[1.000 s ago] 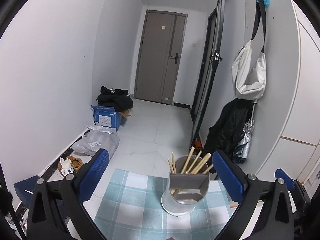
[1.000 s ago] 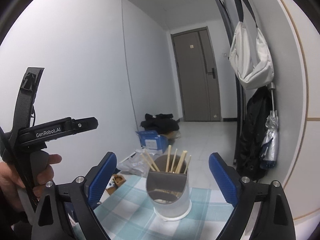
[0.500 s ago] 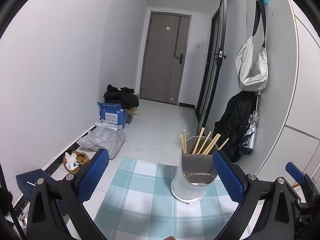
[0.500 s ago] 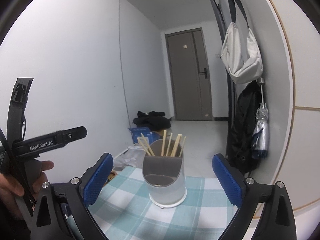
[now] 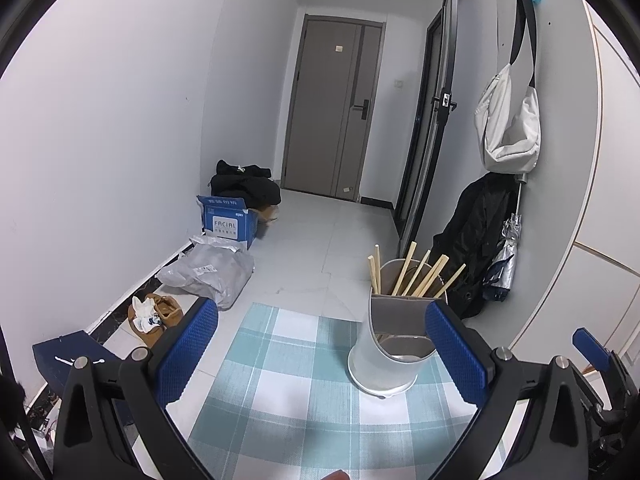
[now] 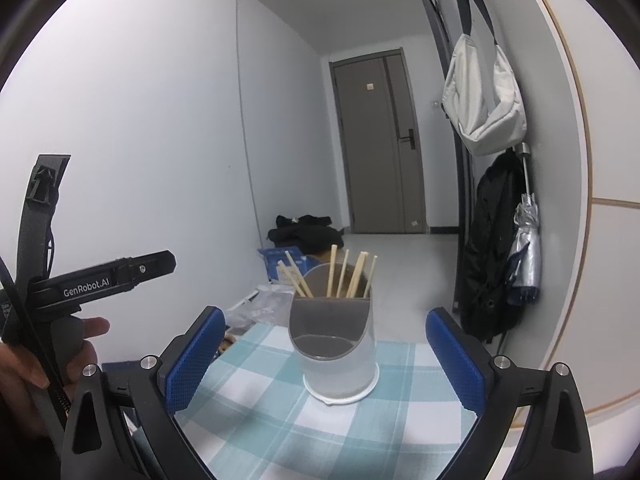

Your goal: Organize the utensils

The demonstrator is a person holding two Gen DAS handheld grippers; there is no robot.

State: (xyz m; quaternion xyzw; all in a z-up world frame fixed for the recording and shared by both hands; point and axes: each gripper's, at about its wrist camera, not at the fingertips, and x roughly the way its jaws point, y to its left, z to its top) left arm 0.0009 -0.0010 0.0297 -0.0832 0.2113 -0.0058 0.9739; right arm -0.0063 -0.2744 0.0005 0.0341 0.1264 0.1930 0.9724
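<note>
Chopsticks point(image 6: 332, 276) upright in holder point(image 6: 340, 352)

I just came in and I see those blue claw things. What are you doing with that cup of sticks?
A person is tidying utensils with a claw-like gripper in each hand. Right now both the left gripper and the right gripper are wide open and hold nothing. The chopsticks already stand in the back part of the white holder, which sits upright on the checked cloth. The holder's lower front pocket looks empty. The holder stands just ahead of the right gripper's open fingers, untouched.
</note>
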